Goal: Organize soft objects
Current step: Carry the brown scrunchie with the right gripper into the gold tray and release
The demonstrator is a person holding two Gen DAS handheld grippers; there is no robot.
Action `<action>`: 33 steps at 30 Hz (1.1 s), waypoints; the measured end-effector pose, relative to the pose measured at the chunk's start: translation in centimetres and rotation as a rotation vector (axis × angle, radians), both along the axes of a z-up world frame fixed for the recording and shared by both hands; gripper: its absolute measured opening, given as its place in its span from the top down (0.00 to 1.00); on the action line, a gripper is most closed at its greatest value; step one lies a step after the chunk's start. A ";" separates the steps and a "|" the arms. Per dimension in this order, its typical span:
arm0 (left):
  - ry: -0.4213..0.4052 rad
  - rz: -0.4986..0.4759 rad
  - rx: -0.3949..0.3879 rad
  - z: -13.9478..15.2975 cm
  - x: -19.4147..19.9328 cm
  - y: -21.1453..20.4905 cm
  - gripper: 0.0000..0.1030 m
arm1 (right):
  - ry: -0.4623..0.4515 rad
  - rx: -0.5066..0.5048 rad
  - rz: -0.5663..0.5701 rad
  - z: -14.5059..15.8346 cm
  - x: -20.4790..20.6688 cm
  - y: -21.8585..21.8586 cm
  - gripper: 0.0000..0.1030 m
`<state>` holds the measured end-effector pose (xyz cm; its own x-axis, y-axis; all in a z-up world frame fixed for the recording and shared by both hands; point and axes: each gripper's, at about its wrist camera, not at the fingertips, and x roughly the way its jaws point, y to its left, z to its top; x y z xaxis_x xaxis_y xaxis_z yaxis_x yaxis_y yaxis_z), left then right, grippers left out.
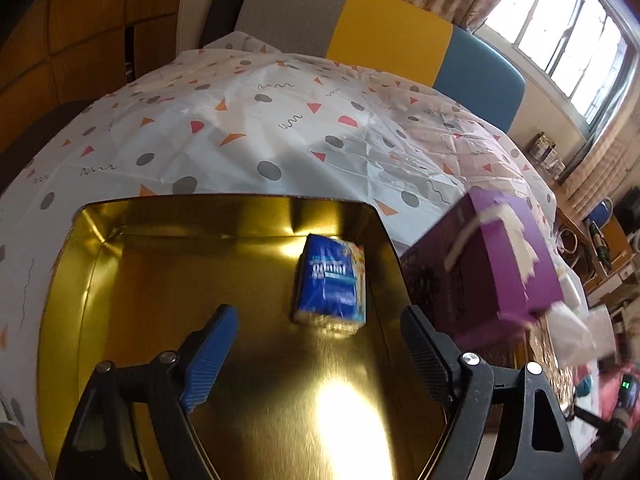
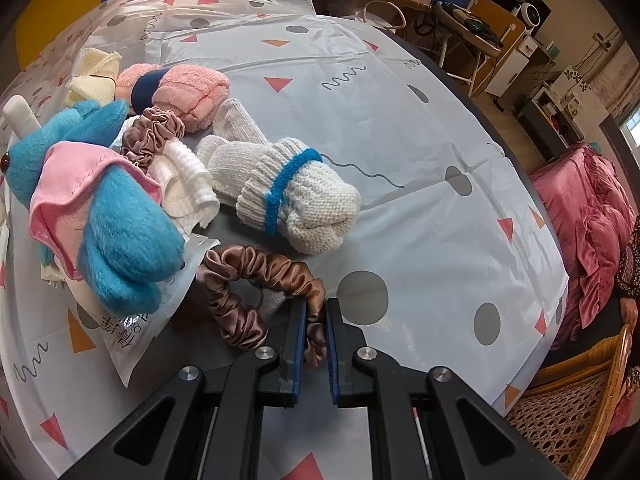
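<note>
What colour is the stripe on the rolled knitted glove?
Bright blue, on the off-white knitted glove; it shows best in the right wrist view.

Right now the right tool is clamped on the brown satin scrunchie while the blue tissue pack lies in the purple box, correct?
Not quite. The left wrist view shows the blue tissue pack lying in the gold tin, beside the purple box. The right tool is clamped on the brown satin scrunchie.

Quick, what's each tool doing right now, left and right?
Left tool: open, empty, over the gold tin with the tissue pack in it.
Right tool: shut on the brown scrunchie.
</note>
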<state>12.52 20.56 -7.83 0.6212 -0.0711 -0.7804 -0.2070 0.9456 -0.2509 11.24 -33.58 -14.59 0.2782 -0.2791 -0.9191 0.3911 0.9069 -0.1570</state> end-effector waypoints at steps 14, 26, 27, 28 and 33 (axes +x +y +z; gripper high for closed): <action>-0.011 -0.072 -0.002 0.0 -6.1 -2.3 0.18 | -0.249 0.320 -0.111 3.4 -3.7 -2.9 0.93; -0.026 -0.097 0.018 0.3 -8.1 -2.9 0.18 | -0.425 0.308 -0.040 10.6 -2.9 -0.9 0.93; -0.028 -0.097 0.017 0.4 -8.2 -2.9 0.18 | -0.435 0.300 -0.025 11.4 -2.5 -0.5 0.93; -0.030 -0.096 0.016 0.5 -8.3 -2.8 0.18 | -0.444 0.294 -0.012 12.0 -2.1 -0.2 0.93; -0.055 -0.084 0.046 1.1 -9.0 -2.7 0.18 | -0.480 0.300 0.067 15.2 0.3 2.1 0.93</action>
